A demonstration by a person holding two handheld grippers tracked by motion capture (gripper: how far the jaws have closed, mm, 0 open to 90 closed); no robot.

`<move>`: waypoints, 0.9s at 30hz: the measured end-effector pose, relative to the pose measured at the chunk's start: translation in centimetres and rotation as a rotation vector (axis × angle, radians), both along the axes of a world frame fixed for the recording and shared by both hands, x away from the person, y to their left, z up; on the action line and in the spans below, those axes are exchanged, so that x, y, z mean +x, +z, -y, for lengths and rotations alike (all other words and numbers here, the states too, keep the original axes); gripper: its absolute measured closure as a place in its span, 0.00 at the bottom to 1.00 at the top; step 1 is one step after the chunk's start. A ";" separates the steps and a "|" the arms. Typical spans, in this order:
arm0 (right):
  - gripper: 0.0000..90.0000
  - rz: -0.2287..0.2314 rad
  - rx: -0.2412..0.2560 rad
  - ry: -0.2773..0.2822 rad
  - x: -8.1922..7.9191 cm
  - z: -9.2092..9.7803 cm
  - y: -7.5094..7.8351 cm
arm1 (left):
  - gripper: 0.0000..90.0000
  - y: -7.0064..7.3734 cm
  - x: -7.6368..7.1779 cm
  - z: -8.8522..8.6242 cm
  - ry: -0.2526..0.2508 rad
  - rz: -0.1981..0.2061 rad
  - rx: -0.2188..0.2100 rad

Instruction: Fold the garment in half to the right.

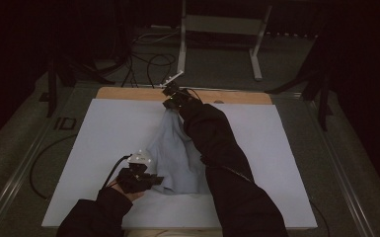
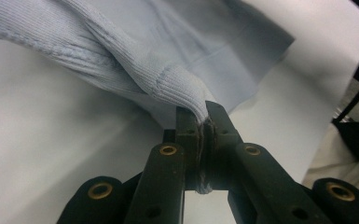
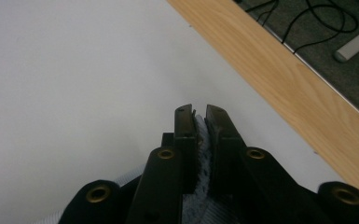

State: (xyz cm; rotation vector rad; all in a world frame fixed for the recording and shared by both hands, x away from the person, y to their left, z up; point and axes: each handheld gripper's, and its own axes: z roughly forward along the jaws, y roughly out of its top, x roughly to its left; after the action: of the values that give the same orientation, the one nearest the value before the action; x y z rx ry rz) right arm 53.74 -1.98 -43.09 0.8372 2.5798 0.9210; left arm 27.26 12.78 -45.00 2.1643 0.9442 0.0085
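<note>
A pale blue knitted garment (image 1: 175,153) lies stretched from near to far on the white sheet (image 1: 103,143). My left gripper (image 1: 150,180) holds its near end; in the left gripper view the jaws are shut on a ribbed fold of the garment (image 2: 168,84), the gripper (image 2: 202,116) pinching it between the tips. My right gripper (image 1: 170,101) is at the far end, near the table's back edge, shut on the cloth. In the right gripper view a strip of blue knit (image 3: 201,154) shows between the closed jaws of the gripper (image 3: 199,112).
The white sheet covers a wooden table whose bare edge (image 1: 128,93) runs along the back. Beyond it the floor holds black cables (image 1: 150,61) and a metal stand (image 1: 219,29). A dark-sleeved forearm (image 1: 222,148) crosses the garment's right side.
</note>
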 end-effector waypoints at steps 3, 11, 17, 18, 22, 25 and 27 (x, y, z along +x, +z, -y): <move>0.94 0.010 0.002 -0.004 -0.1 1.0 0.7 | 0.97 0.5 0.1 0.6 -0.013 0.009 0.003; 0.94 0.023 0.018 -0.024 -0.5 3.5 2.0 | 0.97 1.9 0.4 3.3 -0.063 0.038 0.006; 0.94 0.030 0.032 -0.044 -0.8 5.6 2.8 | 0.97 2.6 0.6 5.2 -0.100 0.055 0.008; 0.94 0.031 0.036 -0.044 -0.8 6.0 2.9 | 0.97 2.7 0.6 5.5 -0.105 0.058 0.007; 0.94 0.029 0.055 -0.051 -0.9 7.5 3.2 | 0.97 3.2 0.8 6.7 -0.129 0.065 0.012; 0.94 0.037 0.053 -0.053 -1.0 8.2 3.3 | 0.97 3.4 0.8 7.4 -0.143 0.069 0.015; 0.94 0.029 0.075 -0.073 -1.1 9.3 3.4 | 0.97 3.6 0.9 8.5 -0.160 0.071 0.014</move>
State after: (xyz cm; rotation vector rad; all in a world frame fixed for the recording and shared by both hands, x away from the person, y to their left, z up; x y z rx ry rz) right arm 52.64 -11.25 -39.67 0.9242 2.4869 1.0057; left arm 28.15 4.25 -41.38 2.2318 0.7310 0.0142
